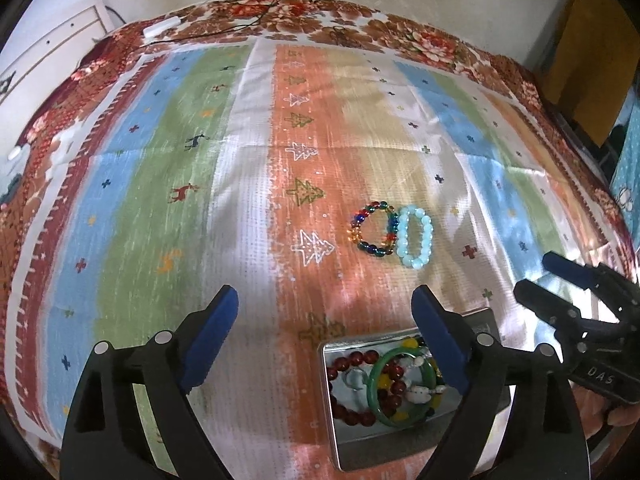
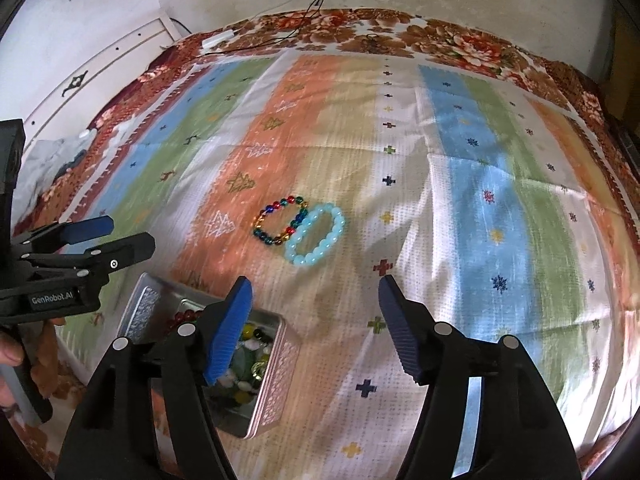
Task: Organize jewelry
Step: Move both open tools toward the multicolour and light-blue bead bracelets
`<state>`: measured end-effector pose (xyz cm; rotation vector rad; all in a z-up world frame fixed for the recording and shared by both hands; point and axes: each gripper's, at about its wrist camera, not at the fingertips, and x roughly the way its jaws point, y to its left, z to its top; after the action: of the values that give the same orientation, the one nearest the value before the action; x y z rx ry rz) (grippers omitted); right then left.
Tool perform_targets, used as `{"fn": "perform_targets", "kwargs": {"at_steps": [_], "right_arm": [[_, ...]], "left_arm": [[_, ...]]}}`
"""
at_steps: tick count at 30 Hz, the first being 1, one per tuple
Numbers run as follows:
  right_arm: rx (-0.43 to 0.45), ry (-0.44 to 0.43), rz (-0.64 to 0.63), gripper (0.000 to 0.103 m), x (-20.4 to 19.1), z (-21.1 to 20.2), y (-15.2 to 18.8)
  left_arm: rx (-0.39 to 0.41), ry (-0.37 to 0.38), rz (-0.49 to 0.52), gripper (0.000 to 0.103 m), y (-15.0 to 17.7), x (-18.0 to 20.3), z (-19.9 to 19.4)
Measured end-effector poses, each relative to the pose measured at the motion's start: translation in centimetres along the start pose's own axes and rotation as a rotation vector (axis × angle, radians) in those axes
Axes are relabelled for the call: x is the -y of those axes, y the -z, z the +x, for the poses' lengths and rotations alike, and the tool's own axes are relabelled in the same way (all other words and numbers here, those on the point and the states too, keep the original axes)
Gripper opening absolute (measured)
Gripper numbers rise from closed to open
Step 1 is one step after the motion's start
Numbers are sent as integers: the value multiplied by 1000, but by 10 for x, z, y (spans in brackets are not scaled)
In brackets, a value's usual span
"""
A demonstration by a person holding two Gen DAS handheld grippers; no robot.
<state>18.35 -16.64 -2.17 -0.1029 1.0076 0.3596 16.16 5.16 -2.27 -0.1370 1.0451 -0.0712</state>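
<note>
A multicoloured bead bracelet (image 1: 374, 230) and a pale blue bead bracelet (image 1: 415, 236) lie side by side, touching, on the striped cloth. They also show in the right wrist view, the multicoloured one (image 2: 280, 221) left of the pale blue one (image 2: 316, 239). An open metal tin (image 1: 336, 412) holds a green bangle (image 1: 400, 390), dark red beads (image 1: 360, 360) and other jewelry; it also shows in the right wrist view (image 2: 272, 392). My left gripper (image 1: 325, 300) is open and empty, above the tin's left side. My right gripper (image 2: 316, 292) is open and empty, short of the bracelets.
The striped cloth (image 1: 200, 200) covers a floral blanket (image 1: 360, 24). A white adapter with black cables (image 1: 160, 26) lies at the far edge. A white cabinet (image 2: 80, 60) stands at the left. The right gripper also appears at the right in the left wrist view (image 1: 536, 276).
</note>
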Motion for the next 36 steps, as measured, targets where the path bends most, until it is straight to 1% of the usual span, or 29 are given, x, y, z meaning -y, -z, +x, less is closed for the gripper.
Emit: {"fn": "perform_targets", "kwargs": {"at_steps": [5,10,13,18,21,29,36], "right_arm": [[-11,17,1,68,4,11,-6],[-21,0,2,70,2,15,-10],[-24,20,-11,70,3,22,-13],[-44,39,1,70,10,38,-18],[-53,32,14,70,13,44,-22],[-43,38,27,70,14,58,-31],[-75,50,28,70,20,78,-34]], "left_arm": [[-3,8,27,88,-8,1,7],[-11,16,64,88,-19,3,19],[-26,11,86,88,-25,4,30],[-45,32,108,88,-33,6,42],[-53,34,122,88,-37,8,49],[-90,48,164,88,-45,14,67],[-114,56,188,88,-53,16,80]]}}
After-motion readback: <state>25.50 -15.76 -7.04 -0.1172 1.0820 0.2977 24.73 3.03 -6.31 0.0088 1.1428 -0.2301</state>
